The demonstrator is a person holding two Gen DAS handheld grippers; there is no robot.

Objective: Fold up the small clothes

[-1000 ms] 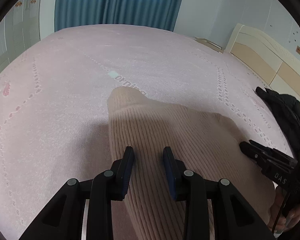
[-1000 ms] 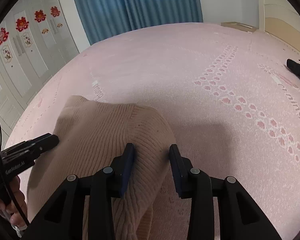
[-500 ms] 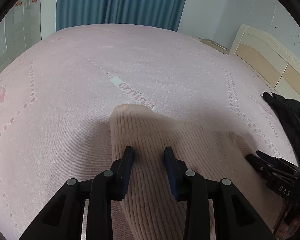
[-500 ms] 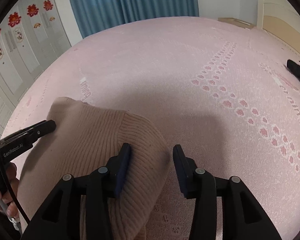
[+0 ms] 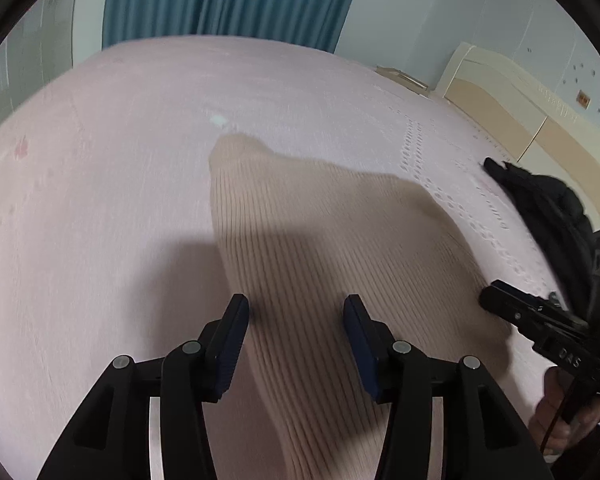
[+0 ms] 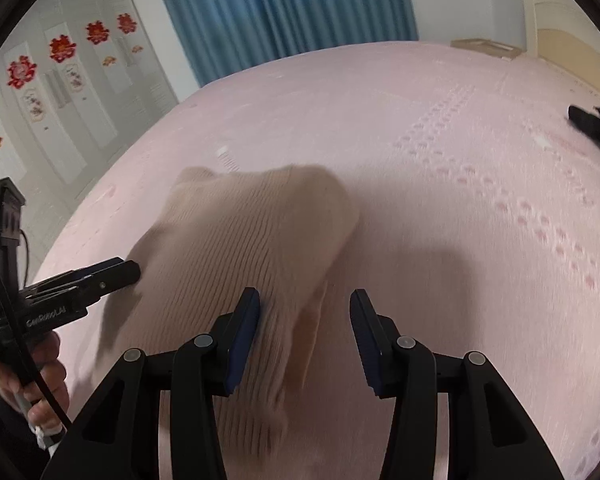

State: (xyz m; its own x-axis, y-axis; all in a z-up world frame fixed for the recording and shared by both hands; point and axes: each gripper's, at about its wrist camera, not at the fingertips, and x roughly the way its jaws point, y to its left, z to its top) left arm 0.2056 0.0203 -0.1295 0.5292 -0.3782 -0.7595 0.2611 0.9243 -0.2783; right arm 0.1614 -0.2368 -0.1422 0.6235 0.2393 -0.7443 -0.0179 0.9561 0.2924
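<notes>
**Left wrist and right wrist views: release of a ribbed knit after a fold**

Left wrist view showed my left gripper [image 5: 296,344] with its jaws spread, having just been opening; the beige ribbed knit [image 5: 332,248] passed between them, but neither pad pressed on it. Right wrist view showed my right gripper [image 6: 304,336] likewise with jaws parted and lately opened; the knit's right edge [image 6: 300,320] lay between them, beside the left pad, with the right pad well clear over the pink bedspread [image 6: 480,160].

The garment lay on the bed near its front edge, its far end raised into two soft peaks rather than lying flat. A doubled layer at the right edge suggested that at least one fold had been laid over. Each gripper appeared at the margin of the other's view, one on each flank of the cloth.

I judged the task as partly done: one fold placed and let go, the bundle still loose and uneven. Flattening, and probably a further fold to make it compact, seemed to remain. A dark garment [image 5: 548,204] waited on the bed near the headboard [image 5: 512,96], not yet folded.
</notes>
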